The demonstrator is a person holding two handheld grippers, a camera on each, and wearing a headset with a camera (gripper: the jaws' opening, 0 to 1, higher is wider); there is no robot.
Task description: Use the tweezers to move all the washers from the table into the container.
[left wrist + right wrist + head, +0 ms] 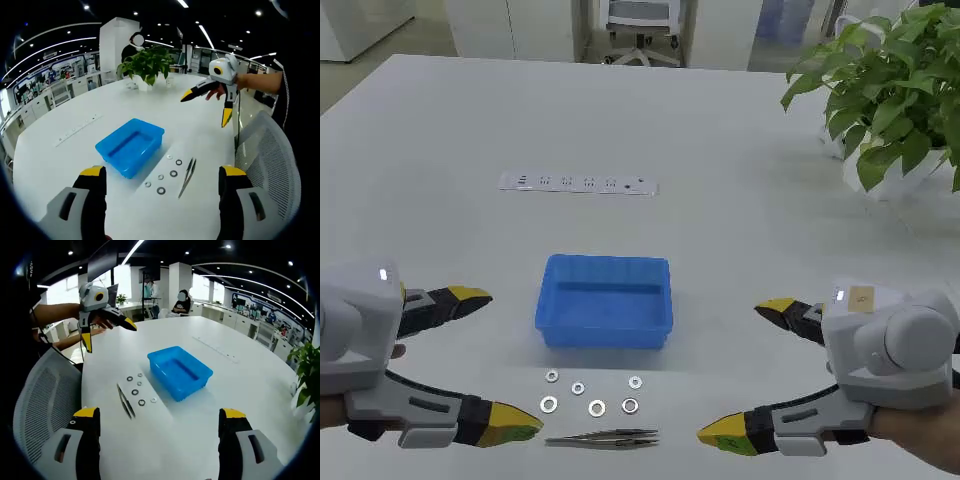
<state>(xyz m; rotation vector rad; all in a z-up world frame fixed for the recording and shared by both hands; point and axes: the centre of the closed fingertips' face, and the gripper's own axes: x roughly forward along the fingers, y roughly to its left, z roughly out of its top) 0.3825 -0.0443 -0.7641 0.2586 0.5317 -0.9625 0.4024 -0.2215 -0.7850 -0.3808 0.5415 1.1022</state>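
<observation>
A: Where are the washers?
B: Six washers (pixel 597 407) lie flat on the table (pixel 450 130), low in the middle of the head view. They sit in two loose rows just below the tray's near wall and do not touch it.
A: And the tweezers?
B: The tweezers (pixel 603 437) lie just under the washers, close to the bottom edge. They run across the frame, and neither gripper touches them.
A: The tray?
B: The blue tray (pixel 605 333) stands in the centre of the head view, open side up, between the two grippers.
A: What are the grippers doing?
B: The left gripper (pixel 505 362) is at lower left. Its jaws are spread wide with nothing between them, and the yellow tips point toward the middle. The right gripper (pixel 738 372) at lower right mirrors it, with its jaws also spread wide and grasping nothing. In the left gripper view the right one shows at upper right, held by a hand above the table.
A: Anything else on the table?
B: A power strip (pixel 578 184) lies above the tray, well apart from it. A plant (pixel 895 90) stands in the upper right corner.
</observation>
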